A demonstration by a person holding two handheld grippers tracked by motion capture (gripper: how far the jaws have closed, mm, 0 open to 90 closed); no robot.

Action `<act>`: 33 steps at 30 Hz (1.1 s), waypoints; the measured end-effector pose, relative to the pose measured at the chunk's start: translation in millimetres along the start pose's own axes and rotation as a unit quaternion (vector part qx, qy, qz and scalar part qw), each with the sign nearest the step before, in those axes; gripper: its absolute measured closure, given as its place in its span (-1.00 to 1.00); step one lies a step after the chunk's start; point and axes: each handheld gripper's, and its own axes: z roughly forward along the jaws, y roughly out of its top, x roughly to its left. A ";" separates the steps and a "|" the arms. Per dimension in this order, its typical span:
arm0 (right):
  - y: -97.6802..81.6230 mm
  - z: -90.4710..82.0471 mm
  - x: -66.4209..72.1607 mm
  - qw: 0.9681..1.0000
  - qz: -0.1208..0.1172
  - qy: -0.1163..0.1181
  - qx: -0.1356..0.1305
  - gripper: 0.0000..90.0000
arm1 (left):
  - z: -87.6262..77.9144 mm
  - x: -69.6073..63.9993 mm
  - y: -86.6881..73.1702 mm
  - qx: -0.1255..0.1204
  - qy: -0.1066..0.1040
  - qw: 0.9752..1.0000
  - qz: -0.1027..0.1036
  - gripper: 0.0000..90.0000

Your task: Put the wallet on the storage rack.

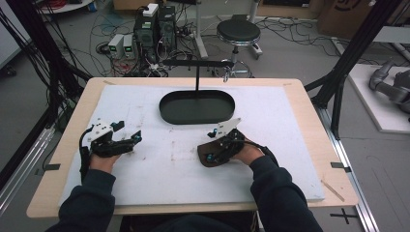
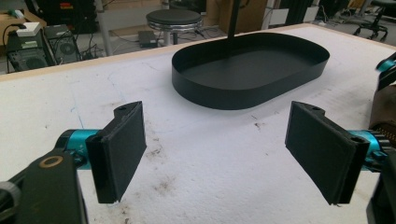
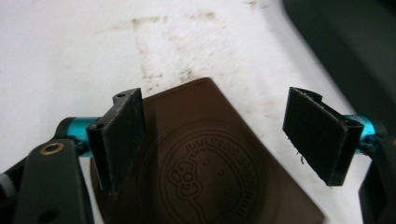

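Observation:
A flat brown leather piece with an embossed round logo lies on the white mat, to the right of the middle. My right gripper hovers just over it with its jaws wide apart, one pad above the leather's left part and the other pad off its right edge. Neither pad presses on it. From above, the right gripper covers most of the brown leather piece. My left gripper rests at the left, open and holding nothing. In its own view the left gripper faces the tray.
A black oval tray sits at the mat's far middle, with a thin post and a crossbar carrying a metal hook. The tray's wall stands ahead of the left jaws. Beyond the wooden table are a stool, computers and cables.

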 end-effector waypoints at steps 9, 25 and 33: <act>1.7 -3.0 -2.8 0.991 0.125 -0.004 0.044 -0.39 | -0.6 -0.7 0.3 -0.002 -0.001 1.000 -0.002 -0.55; -1.7 -13.6 3.6 0.988 0.142 -0.060 0.030 -0.24 | -0.7 -0.6 0.7 -0.003 -0.001 1.000 0.000 -0.55; -7.6 -12.4 2.6 0.997 0.063 -0.040 0.012 -0.47 | -0.6 -0.7 0.7 -0.004 -0.003 1.000 -0.001 -0.55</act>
